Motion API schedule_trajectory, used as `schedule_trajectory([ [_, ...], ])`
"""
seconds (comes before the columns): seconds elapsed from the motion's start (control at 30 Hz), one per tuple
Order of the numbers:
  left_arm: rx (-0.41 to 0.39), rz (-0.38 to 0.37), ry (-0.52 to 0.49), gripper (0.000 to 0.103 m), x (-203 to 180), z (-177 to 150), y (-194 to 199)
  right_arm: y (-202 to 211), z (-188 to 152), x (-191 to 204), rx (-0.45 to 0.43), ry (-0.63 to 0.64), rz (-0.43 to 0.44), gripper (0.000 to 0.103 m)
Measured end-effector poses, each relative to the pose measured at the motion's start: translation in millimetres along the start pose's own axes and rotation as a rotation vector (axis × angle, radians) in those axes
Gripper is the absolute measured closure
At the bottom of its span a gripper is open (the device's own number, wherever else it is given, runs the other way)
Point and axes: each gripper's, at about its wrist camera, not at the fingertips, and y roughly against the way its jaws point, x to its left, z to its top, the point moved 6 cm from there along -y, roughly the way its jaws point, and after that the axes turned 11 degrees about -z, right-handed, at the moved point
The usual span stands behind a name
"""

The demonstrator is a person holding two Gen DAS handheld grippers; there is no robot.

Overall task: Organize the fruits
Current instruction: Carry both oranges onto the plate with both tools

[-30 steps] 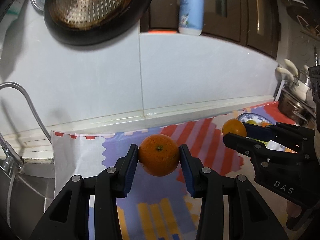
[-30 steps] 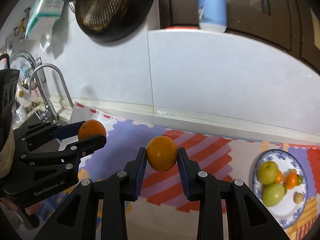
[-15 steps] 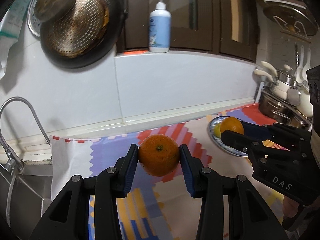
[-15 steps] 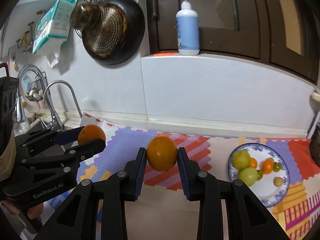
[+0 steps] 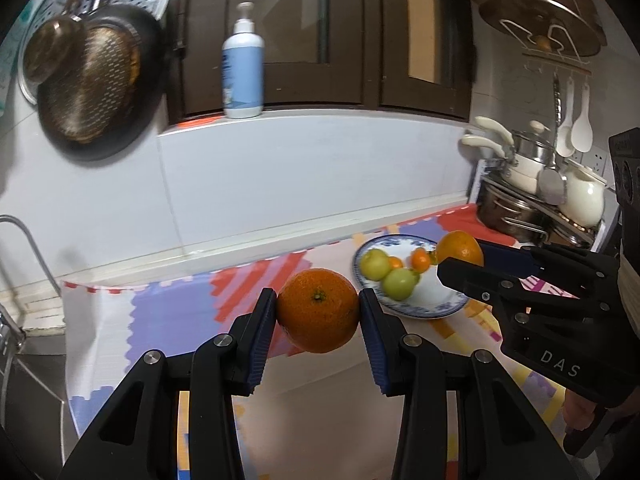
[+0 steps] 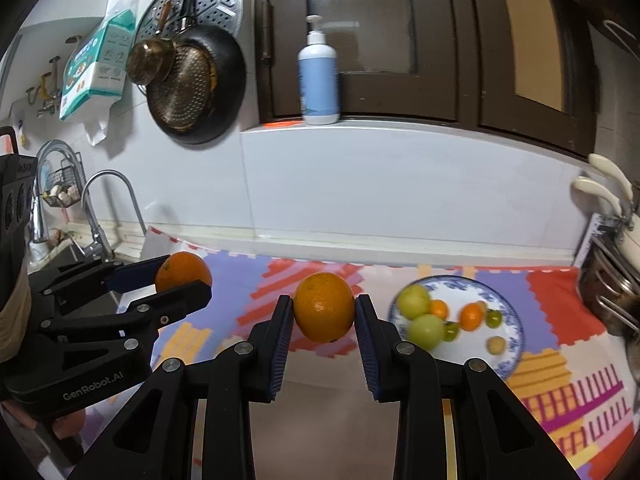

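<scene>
An orange (image 5: 318, 311) is gripped in the left gripper (image 5: 318, 312) and another orange (image 6: 324, 307) in the right gripper (image 6: 324, 312) — both held above the desk (image 6: 328, 364), undelivered — while the plate (image 6: 510, 312) at two o'clock is already partly filled.

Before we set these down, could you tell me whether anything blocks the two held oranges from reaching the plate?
Nothing visible does. The mat between both oranges and the plate is bare; fruit already covers the plate's left half.
</scene>
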Motion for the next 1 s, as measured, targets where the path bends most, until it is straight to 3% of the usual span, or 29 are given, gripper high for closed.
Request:
schedule_trajectory([
  [0.57, 0.005, -0.071, -0.041, 0.061, -90, 20, -45, 17, -6, -95, -0.019, -0.019, -0.061, 0.070],
  [1.0, 0.071, -0.078, -0.043, 0.061, -112, 15, -97, -6, -18, -135, 0.018, -0.028, -0.055, 0.070],
])
